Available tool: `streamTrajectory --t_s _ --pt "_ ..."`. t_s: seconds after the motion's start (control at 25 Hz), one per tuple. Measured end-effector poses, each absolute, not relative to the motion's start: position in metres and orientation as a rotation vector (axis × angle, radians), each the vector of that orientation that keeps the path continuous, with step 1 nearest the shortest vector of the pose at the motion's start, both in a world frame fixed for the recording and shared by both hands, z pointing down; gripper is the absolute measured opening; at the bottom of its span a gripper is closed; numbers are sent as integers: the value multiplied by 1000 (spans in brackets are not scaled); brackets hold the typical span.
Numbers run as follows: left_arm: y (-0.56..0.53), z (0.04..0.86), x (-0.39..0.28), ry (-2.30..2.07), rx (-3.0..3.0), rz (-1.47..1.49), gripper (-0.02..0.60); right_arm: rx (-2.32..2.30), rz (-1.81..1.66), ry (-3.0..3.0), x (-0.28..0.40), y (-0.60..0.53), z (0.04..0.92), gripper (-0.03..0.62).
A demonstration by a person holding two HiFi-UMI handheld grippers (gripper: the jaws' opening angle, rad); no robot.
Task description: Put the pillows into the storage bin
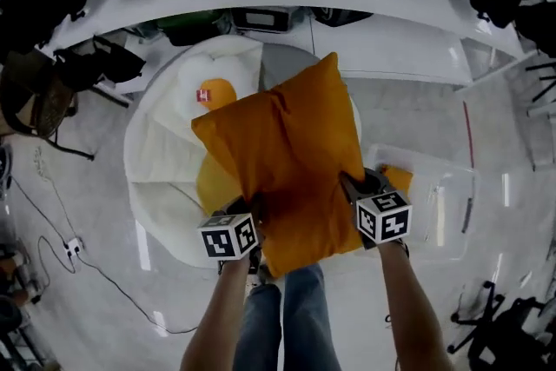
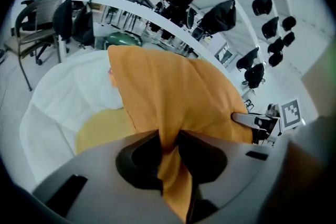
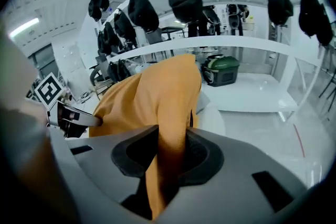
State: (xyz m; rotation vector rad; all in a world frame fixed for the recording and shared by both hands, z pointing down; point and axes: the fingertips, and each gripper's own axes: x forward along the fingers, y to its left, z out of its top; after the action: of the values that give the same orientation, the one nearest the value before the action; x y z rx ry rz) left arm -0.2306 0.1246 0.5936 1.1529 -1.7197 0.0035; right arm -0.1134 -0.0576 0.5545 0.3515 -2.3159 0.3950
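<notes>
Steep overhead head view, two close gripper views, common pillow [image 1: 287, 161]

pillow [image 1: 287, 161]: orange | second pillow [image 1: 215, 184]: yellow | beanbag [image 1: 161, 156]: white | marker cubes [image 1: 229, 236]: black-white squares

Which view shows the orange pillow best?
Head view: the whole orange pillow shows, edge to edge, hanging from both claws. The left gripper view shows only a fold of it pinched in the left claw and one face beyond. The right gripper view shows the same from the right claw.
</notes>
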Motion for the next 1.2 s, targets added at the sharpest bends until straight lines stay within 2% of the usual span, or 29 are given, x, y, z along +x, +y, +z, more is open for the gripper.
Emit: streamTrajectory --t_s 0.64,1.2 --pt "-20 543 -26 -1408 1654 297 100 1034 647 -2225 173 -106 513 103" --pt "-184 593 145 -1229 1817 581 97 1401 986 -2050 366 -187 578 106"
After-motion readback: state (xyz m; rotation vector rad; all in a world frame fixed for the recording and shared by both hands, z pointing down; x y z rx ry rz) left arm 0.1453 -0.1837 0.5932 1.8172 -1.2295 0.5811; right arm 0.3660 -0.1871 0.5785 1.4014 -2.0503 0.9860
